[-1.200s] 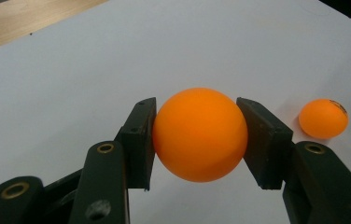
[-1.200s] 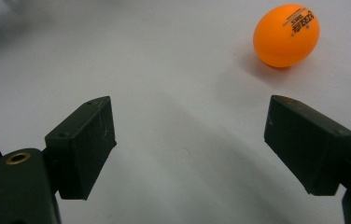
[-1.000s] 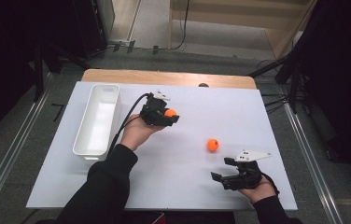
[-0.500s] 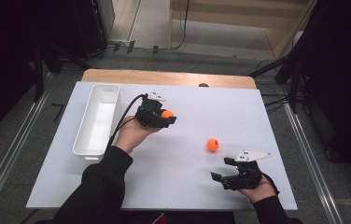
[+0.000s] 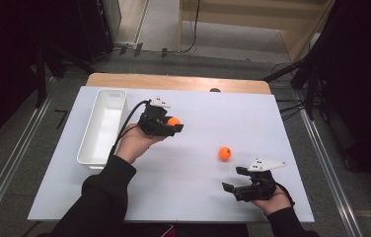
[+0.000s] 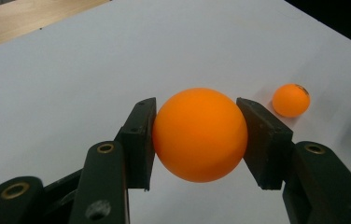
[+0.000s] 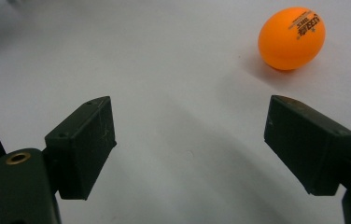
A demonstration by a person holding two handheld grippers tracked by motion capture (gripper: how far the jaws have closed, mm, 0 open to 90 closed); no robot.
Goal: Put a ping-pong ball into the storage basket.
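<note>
Ball sits clamped between my left fingers, pads pressing both its sides, lifted clear of the counter. High view puts the left gripper just right of the white tray, near its far half. Tray lies to the left of that hand, long axis running away from me, open side up, looks empty. So the key relation: held ball is beside the tray, not over it; I judge the carry goes left across the near rim wall, then release.

Ball is round, no long axis, no pointing direction to worry about. Only the tray's long axis matters for where it drops.

Second ball rests on the counter, loose, between the two hands but nearer my right. In the right gripper view it lies ahead and toward the upper right of the right gripper, outside the gap, printed mark facing up. Right fingers stand wide apart, nothing between them, low over the counter. Right hand is plainly the nearer one for that ball; a short push forward and to the right should line it up.
</note>
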